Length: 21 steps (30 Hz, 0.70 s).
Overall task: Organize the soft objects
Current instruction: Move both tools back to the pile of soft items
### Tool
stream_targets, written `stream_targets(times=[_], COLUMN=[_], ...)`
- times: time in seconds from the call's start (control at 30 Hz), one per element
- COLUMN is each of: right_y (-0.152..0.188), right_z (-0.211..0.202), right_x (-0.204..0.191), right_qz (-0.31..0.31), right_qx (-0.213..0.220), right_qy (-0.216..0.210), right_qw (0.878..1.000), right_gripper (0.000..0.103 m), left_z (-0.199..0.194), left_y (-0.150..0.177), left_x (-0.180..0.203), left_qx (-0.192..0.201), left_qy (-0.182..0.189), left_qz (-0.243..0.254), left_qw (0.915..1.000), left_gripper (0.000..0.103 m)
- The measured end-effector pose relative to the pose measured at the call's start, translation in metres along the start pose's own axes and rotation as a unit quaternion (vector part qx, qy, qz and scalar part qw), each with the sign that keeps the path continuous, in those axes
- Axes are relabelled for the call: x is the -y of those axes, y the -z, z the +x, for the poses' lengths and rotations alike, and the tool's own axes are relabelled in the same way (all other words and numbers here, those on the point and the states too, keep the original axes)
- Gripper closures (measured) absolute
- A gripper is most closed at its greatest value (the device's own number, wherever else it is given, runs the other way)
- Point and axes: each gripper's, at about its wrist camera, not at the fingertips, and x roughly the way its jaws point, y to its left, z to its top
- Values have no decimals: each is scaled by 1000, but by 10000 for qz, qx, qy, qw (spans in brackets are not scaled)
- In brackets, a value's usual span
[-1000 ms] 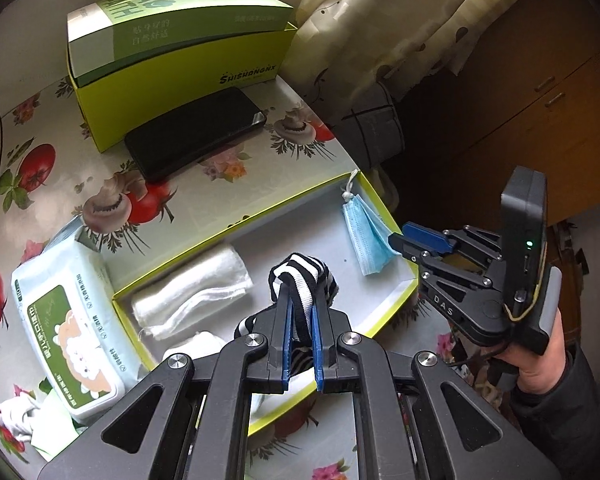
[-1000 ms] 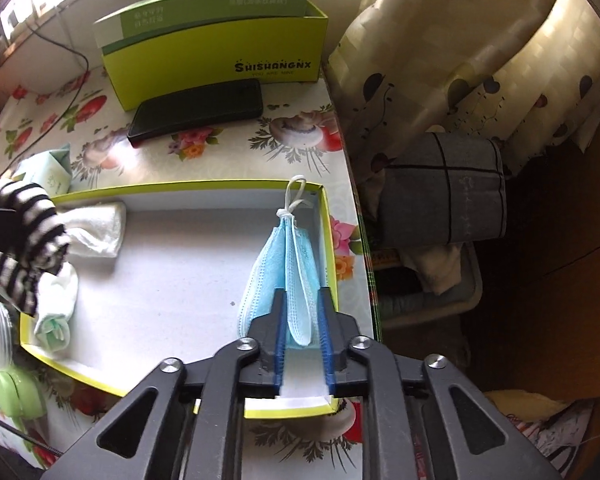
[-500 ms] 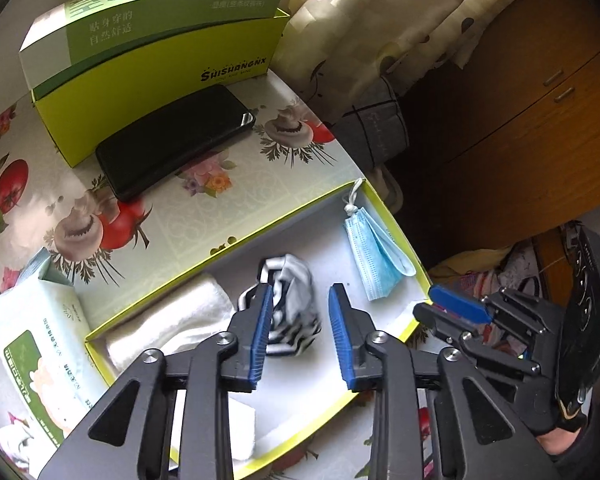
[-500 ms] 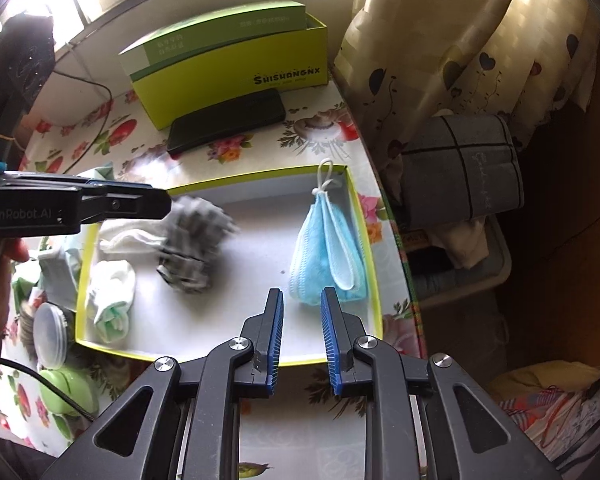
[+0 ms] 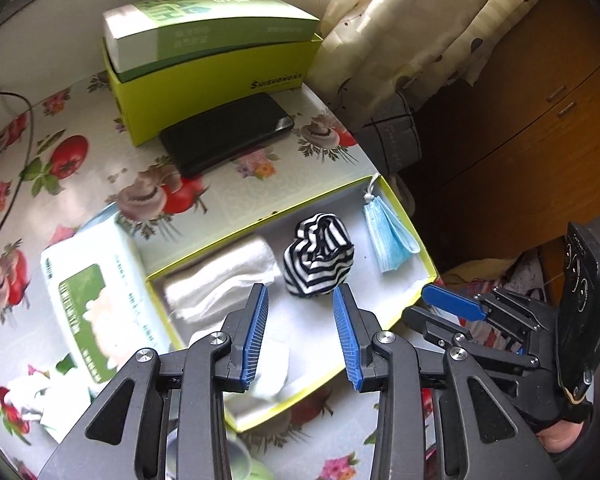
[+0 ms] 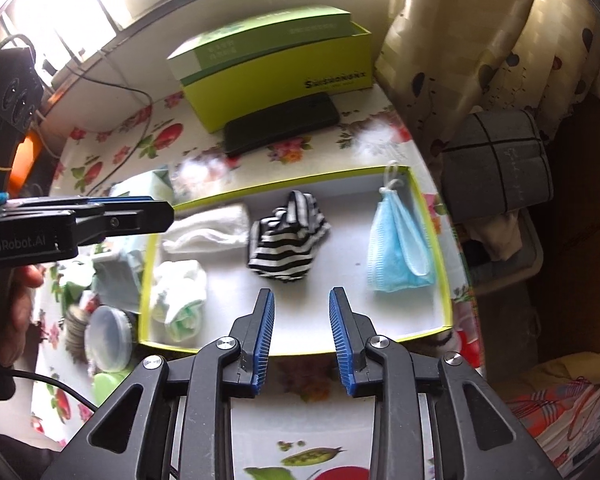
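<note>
In the left wrist view, my left gripper [image 5: 300, 332] hangs above the near side of the yellow-green tray [image 5: 414, 216]. Its jaws have just been opening and now stand apart with nothing between them. The striped cloth [image 5: 318, 256] lies bunched on the white floor of the tray, just beyond my blue pads [image 5: 256, 332], and they do not touch it. To its left lies a rolled white towel [image 5: 220, 280], touching or almost touching it. To its right, near the far right corner, is the blue face mask [image 5: 386, 236], apart from the cloth. A second small white cloth [image 5: 272, 368] sits in the near part of the tray, partly hidden by my finger. On the flowered worktop [image 5: 80, 152], a pack of wet wipes [image 5: 88, 304] lies left of the tray, and a black phone [image 5: 228, 132] lies before a green box [image 5: 212, 56]. My right gripper [image 5: 440, 308] shows at the right, outside the tray's corner.

In the right wrist view, my right gripper [image 6: 302, 340] is over the near rim of the tray [image 6: 430, 216]. Its jaws have just been opening too and they hold nothing. The face mask [image 6: 396, 248] rests by the right wall, ahead and to the right of my pads. The striped cloth [image 6: 286, 236] is in the middle, the white towel [image 6: 208, 228] to the left of it, and a white and pale green cloth [image 6: 180, 300] is in the near left corner. My left gripper [image 6: 136, 216] reaches in from the left, above the tray's left edge.
</note>
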Motion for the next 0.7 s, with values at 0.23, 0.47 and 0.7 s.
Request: stream_targets(times=[0.23,0.47,0.7], right_y=[4,9,13], right_z=[-8,-12,-16], right_x=[-40,-81,-119], right_qz=[-235,-530,-855], right_qx=[35,-100,-198], right_qy=[-119,-378,-592], right_qw=[9996,9978,9944], right_gripper=[71,66,66], left_z=[-33,-58,-81], left_y=[28,55,79], left_x=[-15,-35,-56], left_qx=[205,417,558], left_qy=[-251,-634,-885], left_qz=[-112,-279,-508], left_qw=[9994,9967,9932], left_gripper=[68,68,68])
